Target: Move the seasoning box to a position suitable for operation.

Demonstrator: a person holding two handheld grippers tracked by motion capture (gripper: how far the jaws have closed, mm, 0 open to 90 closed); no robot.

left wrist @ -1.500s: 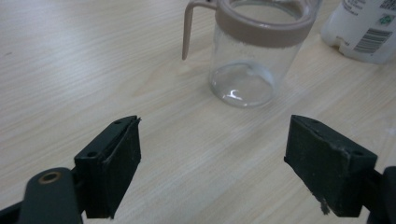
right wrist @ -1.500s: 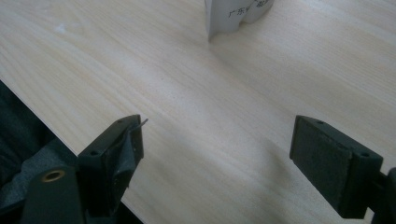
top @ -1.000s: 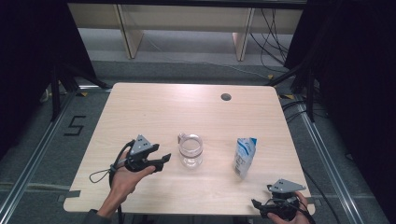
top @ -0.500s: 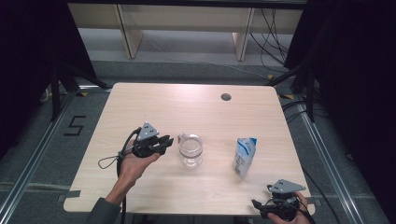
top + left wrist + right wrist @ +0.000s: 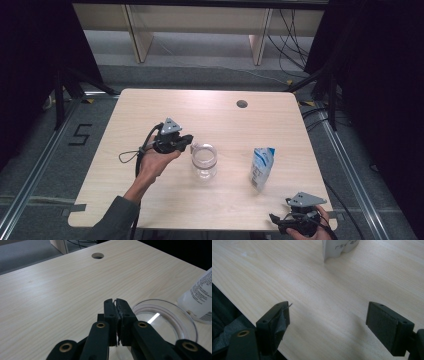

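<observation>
A clear empty glass (image 5: 204,161) stands upright near the middle of the table. To its right stands a blue-and-white carton (image 5: 262,167). My left gripper (image 5: 189,142) hovers just left of the glass rim. In the left gripper view its jaws (image 5: 115,301) have just been closing and now meet pad to pad with nothing between them, beside the glass (image 5: 165,315) and with the carton (image 5: 200,297) beyond. My right gripper (image 5: 280,222) rests at the table's near right edge. It stands open (image 5: 328,312) over bare wood, with the carton's base (image 5: 339,247) ahead of it.
The light wooden table (image 5: 225,115) has a round cable hole (image 5: 242,104) near its far edge, which also shows as a hole (image 5: 97,255) in the left gripper view. Shelving legs and cables stand on the floor behind the table.
My left gripper has travelled right and away from the person, up to the glass, and its jaws went from open to shut. The right gripper has stayed put.
</observation>
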